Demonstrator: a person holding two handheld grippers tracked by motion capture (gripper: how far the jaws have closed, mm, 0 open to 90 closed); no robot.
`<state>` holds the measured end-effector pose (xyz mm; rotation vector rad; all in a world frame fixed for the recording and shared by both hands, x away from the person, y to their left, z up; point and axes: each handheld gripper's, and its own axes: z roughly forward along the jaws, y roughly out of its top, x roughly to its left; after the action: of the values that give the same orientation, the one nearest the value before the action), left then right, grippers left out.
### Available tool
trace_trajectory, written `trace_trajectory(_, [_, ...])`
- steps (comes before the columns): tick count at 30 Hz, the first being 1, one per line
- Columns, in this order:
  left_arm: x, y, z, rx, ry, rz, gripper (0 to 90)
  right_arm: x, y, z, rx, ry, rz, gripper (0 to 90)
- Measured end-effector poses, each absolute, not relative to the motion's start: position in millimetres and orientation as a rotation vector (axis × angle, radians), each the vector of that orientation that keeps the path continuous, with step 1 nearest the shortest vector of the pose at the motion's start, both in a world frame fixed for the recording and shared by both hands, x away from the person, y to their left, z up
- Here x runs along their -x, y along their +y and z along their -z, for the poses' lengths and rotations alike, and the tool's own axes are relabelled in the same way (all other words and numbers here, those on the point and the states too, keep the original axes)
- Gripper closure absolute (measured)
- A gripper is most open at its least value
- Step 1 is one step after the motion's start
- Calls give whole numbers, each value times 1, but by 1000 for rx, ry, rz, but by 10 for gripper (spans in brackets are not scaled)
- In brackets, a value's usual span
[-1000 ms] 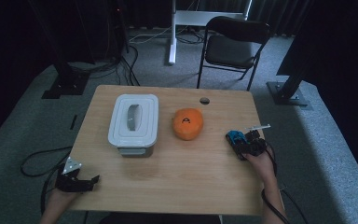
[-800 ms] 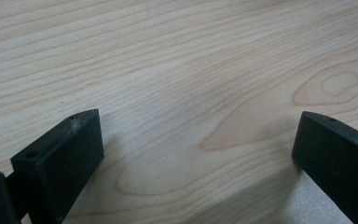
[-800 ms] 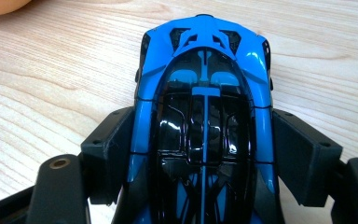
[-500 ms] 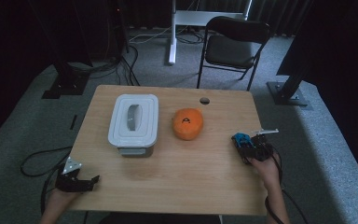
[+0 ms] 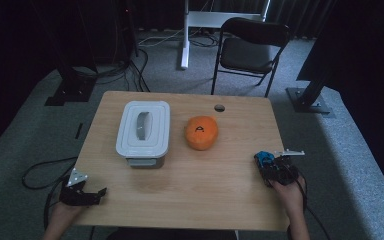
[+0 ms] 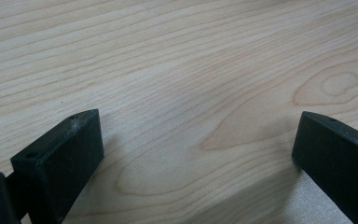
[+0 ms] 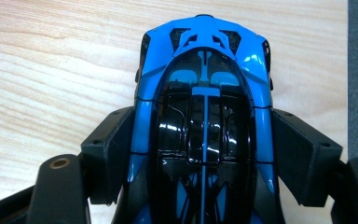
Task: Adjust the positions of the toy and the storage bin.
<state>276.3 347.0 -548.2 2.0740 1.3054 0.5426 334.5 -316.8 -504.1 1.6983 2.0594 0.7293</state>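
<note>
Your right gripper (image 5: 269, 167) is clamped on the blue toy car (image 7: 204, 107) – both jaws press its flanks – near the right edge of the wooden table (image 5: 190, 200). Your left gripper (image 5: 87, 192) rests at the near left corner, jaws spread over bare wood. Mid-table sit an orange pouch (image 5: 202, 132) and a lidded white container (image 5: 143, 129) – contents hidden. Grey carpet and a black chair (image 5: 250, 50) lie beyond.

My right gripper (image 5: 272, 167) is holding a toy car (image 5: 265, 160) at the table's (image 5: 190, 200) right edge. A pumpkin (image 5: 202, 132) is sitting ahead to its left, a lidded box (image 5: 143, 132) farther left, my left gripper (image 5: 87, 192) at the near-left corner.
</note>
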Motion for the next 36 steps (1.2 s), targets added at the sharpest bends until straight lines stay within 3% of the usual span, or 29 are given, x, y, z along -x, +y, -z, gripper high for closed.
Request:
trace_trajectory(21, [-276,347,548,-2074,1307,-543,23,-275,-325,516,-1783,1947,-670,264])
trace_trajectory(36, [-276,347,548,-2073,1309,-545,23,-253,-323,528,-1793,1955,-630,264])
